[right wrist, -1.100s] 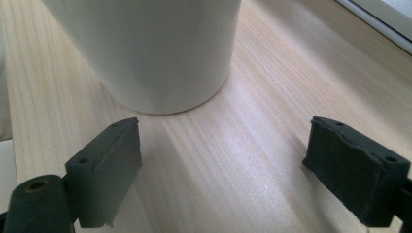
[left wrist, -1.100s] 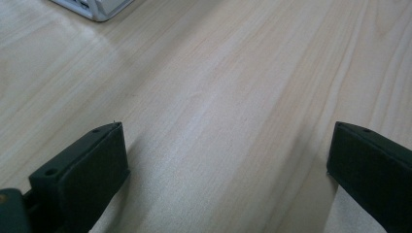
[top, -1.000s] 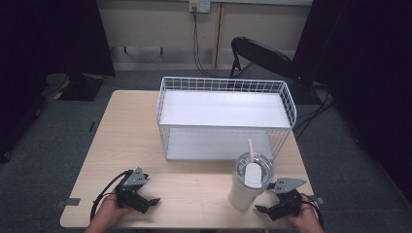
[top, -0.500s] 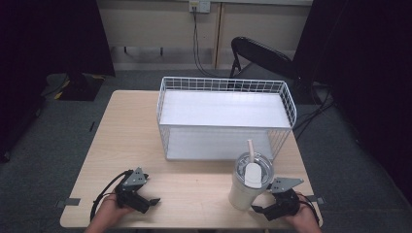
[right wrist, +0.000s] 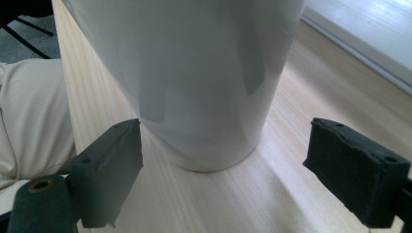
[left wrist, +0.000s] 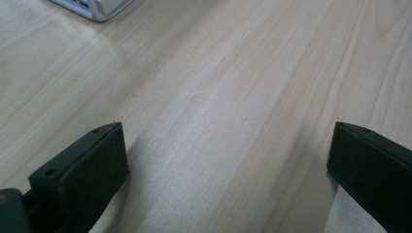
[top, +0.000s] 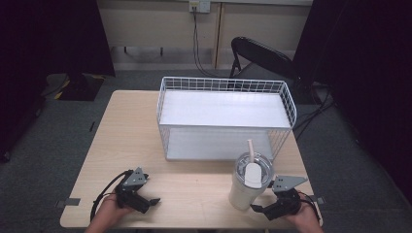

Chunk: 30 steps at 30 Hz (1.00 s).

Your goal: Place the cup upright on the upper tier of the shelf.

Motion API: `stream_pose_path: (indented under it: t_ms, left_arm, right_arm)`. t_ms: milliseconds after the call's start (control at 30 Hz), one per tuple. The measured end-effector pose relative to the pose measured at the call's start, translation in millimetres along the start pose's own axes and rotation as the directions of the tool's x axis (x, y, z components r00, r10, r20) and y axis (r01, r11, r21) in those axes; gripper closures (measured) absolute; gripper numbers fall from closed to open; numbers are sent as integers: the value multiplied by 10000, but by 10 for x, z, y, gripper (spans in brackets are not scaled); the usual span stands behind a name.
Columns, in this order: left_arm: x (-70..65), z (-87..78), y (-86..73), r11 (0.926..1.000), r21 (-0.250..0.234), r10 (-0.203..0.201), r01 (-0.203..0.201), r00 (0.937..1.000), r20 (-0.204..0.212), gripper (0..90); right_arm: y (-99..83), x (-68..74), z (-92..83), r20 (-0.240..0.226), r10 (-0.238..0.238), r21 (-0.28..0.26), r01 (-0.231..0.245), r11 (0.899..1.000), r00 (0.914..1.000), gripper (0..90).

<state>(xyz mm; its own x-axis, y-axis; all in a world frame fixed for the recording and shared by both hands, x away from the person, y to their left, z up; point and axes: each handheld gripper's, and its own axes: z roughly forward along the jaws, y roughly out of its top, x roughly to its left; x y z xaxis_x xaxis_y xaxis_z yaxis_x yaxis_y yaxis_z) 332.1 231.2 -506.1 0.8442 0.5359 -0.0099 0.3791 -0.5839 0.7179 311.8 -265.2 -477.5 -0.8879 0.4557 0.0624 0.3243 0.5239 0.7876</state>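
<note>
1. Jaws of the left gripper (top: 154, 200) stand wide apart with nothing between them; in the left gripper view only bare wood lies between the two black pads. It rests near the front left corner of the table (top: 121, 136), well apart from the work.
2. Jaws of the right gripper (right wrist: 223, 167) are likewise spread, one on each side of the base of the white tumbler (right wrist: 194, 73), not yet touching it. The tumbler (top: 248, 187) stands upright near the front right of the table, just in front of the wire basket (top: 226, 85), with a clear lid and a straw (top: 251, 148).
3. Risks, as I judge them:
   - The grip sits low on a tall, tapered cup, so it may tip or pivot when lifted.
   - The smooth wall may slip through the pads if the squeeze is light.
   - The near pad looks closer to the wall than the far one, so closing off-centre could shove the cup sideways toward the table's edge.
4. Around it: the basket's front wall stands between the cup and the basket's white floor, so the cup must clear the rim. A black chair (top: 262, 53) stands behind the table, out of the way.
</note>
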Motion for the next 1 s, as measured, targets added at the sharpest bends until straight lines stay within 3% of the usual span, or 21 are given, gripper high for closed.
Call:
stream_pose_path:
  t_ms: [467, 767, 1000]
  left_arm:
    - [0, -3, 1, 10000, 10, -26, 26, 10000, 18, 5]
    - [0, -3, 1, 10000, 12, -25, 25, 10000, 15, 5]
    - [0, -4, 2, 10000, 14, -25, 25, 10000, 17, 5]
  right_arm:
    - [51, 32, -97, -439, 213, -457, -233, 9987, 9988, 125]
    - [99, 43, -153, -686, 623, -1363, -712, 9881, 9957, 125]
    - [166, 49, -150, -704, 599, -1636, -708, 9840, 9957, 125]
